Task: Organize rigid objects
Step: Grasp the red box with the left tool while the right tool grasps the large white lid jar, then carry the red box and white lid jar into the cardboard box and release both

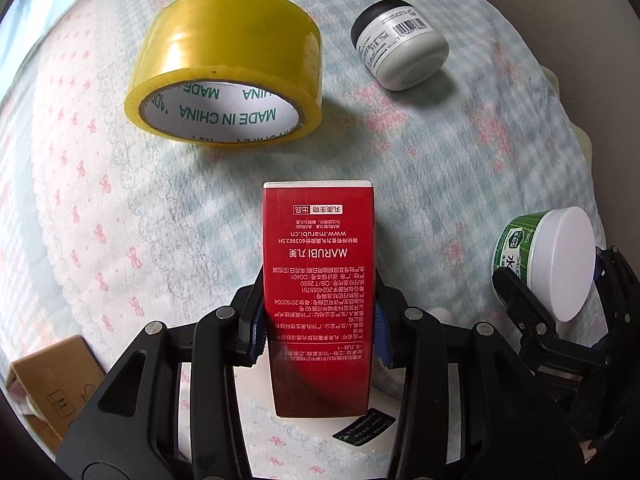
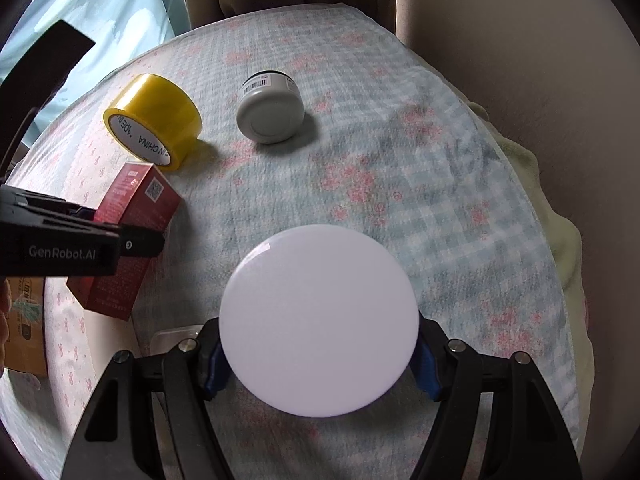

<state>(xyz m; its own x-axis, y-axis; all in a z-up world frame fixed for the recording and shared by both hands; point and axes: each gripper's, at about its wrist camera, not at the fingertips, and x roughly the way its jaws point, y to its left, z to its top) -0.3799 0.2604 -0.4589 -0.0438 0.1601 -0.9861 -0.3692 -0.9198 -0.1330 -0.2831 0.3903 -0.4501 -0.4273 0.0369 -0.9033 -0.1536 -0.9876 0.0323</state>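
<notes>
Left gripper (image 1: pixel 320 332): my jaws are clamped on the red box (image 1: pixel 318 280), blue pads pressed to its two long sides, the box pointing away from me.
Right gripper (image 2: pixel 318 364): my jaws are clamped on the green tub (image 1: pixel 524 252), its white lid (image 2: pixel 318 320) facing my camera.
Landmark: the yellow tape roll (image 1: pixel 228 80), lying on its side on the checked cloth (image 1: pixel 440 184) over the table.
Red box: just in front of the tape roll, on my side, held above the cloth.
Grey jar (image 1: pixel 400 46): to the right of the tape roll, apart from it, on its side.
Green tub: well to the right of the tape roll, nearer me.
Cardboard box (image 1: pixel 48 380): well to the left of the tape roll, at the table edge.
</notes>
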